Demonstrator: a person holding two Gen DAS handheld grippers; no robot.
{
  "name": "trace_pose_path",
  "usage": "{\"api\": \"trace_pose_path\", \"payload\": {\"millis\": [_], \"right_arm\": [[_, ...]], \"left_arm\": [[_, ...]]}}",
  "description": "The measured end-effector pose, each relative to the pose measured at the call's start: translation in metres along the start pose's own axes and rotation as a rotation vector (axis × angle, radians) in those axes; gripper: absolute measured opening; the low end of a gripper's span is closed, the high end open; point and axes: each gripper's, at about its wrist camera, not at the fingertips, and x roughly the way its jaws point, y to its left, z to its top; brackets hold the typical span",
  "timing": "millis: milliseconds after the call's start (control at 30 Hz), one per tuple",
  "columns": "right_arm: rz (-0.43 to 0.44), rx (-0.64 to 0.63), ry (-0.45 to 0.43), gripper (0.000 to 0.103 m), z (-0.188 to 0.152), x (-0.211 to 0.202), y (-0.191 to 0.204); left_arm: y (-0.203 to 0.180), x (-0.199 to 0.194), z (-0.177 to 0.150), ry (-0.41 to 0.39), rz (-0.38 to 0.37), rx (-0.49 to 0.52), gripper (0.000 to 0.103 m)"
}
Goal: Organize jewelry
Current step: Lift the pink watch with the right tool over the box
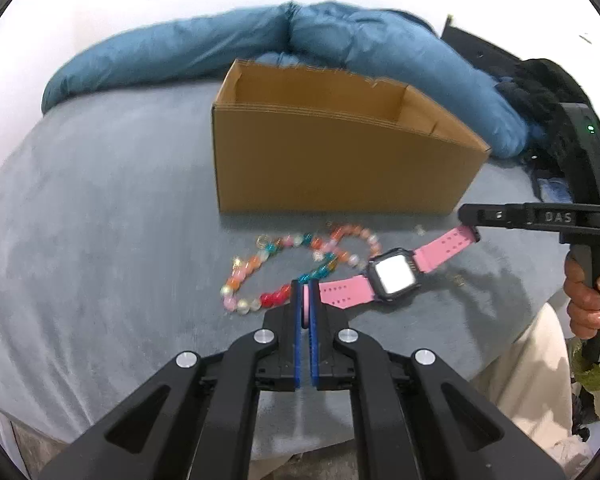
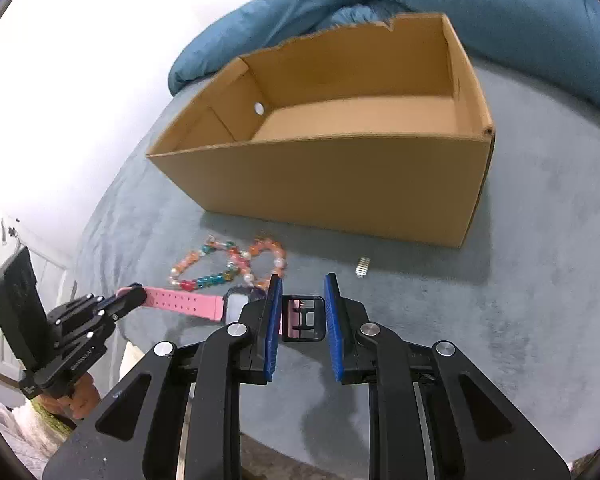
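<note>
Watch, pink-strapped, black-cased, is hanging stretched between both our grippers above the grey bed cover; we are clamping one strap end in the left gripper, its blue pads pressed tight on the pink band; we are holding the buckle end between the jaws of the right gripper, closed on it; beaded bracelets are lying on the cover just beyond the watch; cardboard box, open-topped, is standing behind them; small metal spring is lying near the box.
</note>
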Motion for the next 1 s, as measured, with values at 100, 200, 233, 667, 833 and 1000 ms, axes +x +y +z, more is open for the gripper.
{"api": "trace_pose_path", "payload": {"millis": [100,200,233,667,833,1000], "right_arm": [[-0.006,-0.017,-0.019,0.019,0.003,-0.016,0.009],[0.004,-0.039,-0.045,0.019,0.012,-0.035,0.020],[0.009,-0.048,-0.055,0.019,0.016,-0.040,0.024],[-0.058,-0.080,-0.083,0.019,0.161,-0.027,0.019],[-0.149,-0.037,0.040,0.019,0.194,0.037,-0.011],[-0.242,-0.058,0.102,0.019,0.213,0.079,-0.025]], "left_arm": [[-0.004,-0.018,0.009,-0.034,-0.026,0.014,0.002],[-0.010,-0.037,0.029,-0.081,-0.054,0.038,0.002],[-0.011,-0.044,0.039,-0.105,-0.057,0.050,0.002],[0.002,0.021,0.214,-0.107,-0.044,0.078,0.002],[-0.004,0.108,0.244,0.043,0.054,0.144,0.002],[-0.008,0.167,0.250,0.159,0.100,0.195,0.002]]}}
